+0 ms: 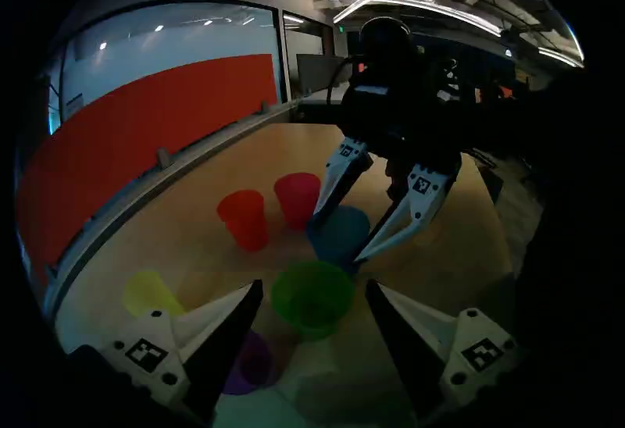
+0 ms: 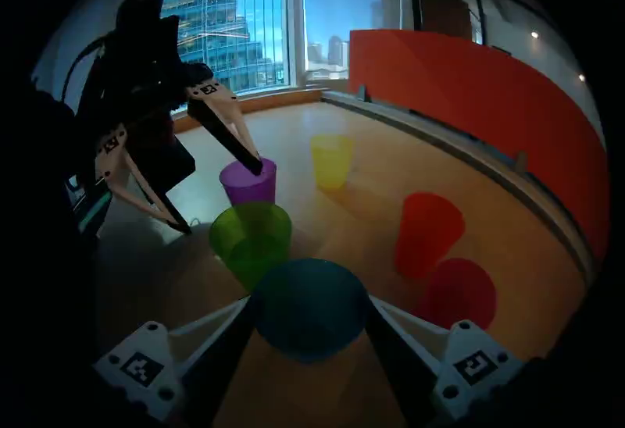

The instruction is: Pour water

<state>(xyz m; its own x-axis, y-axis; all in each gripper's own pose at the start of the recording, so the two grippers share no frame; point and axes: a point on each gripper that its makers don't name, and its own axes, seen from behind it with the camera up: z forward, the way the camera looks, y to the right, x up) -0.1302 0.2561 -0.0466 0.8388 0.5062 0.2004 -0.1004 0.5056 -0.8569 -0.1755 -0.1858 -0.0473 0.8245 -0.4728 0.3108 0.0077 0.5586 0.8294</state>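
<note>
Several plastic cups stand on a wooden table (image 1: 461, 225). A teal cup (image 2: 310, 311) sits between the fingers of my right gripper (image 2: 310, 303), which press on both its sides. The left gripper view shows the same right gripper (image 1: 337, 239) around the teal cup (image 1: 344, 233). My left gripper (image 1: 312, 283) is open, with a green cup (image 1: 312, 299) just beyond its tips. A purple cup (image 1: 250, 362) stands under its left finger. In the right gripper view the left gripper (image 2: 219, 199) hangs open over the purple cup (image 2: 248, 182) and green cup (image 2: 251, 240).
A yellow cup (image 1: 147, 291), an orange-red cup (image 1: 244, 219) and a pink-red cup (image 1: 298, 197) stand further out. A raised rail (image 1: 156, 182) and a red wall panel (image 1: 148, 123) border one side of the table. Windows (image 2: 234, 22) lie behind the left gripper.
</note>
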